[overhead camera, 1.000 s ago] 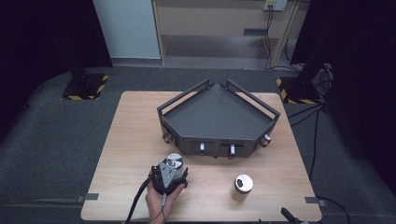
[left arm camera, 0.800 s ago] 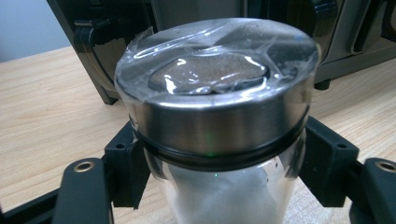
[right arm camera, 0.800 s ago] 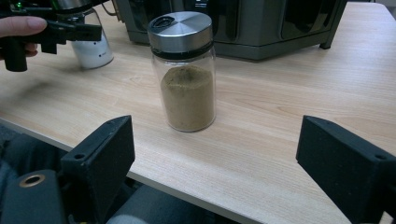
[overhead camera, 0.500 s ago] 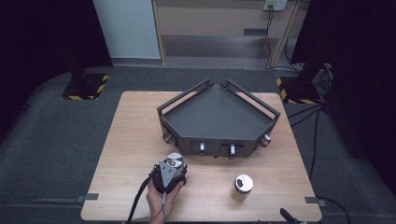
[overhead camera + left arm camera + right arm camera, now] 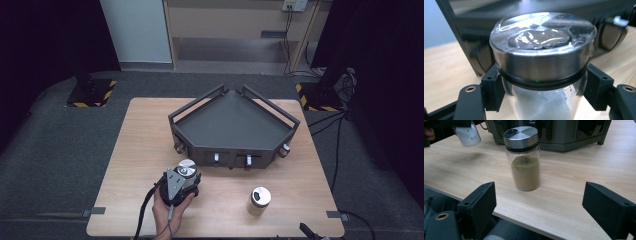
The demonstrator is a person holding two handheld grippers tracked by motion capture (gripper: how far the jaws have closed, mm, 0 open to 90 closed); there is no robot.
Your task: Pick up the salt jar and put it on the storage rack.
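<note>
Left gripper (image 5: 186, 176) has just closed on the white-powder jar (image 5: 187, 168) and come up a little since a second ago, pads gripping the glass just under the steel lid, in front of the black tray's (image 5: 230, 125) near-left corner. Right gripper (image 5: 539, 202) sits at the near table edge, jaws wide with nothing between them, pointing at the brown-spice jar (image 5: 524, 157), which stands upright on the wooden table (image 5: 145, 140), well apart from those jaws, with the tray behind it.
</note>
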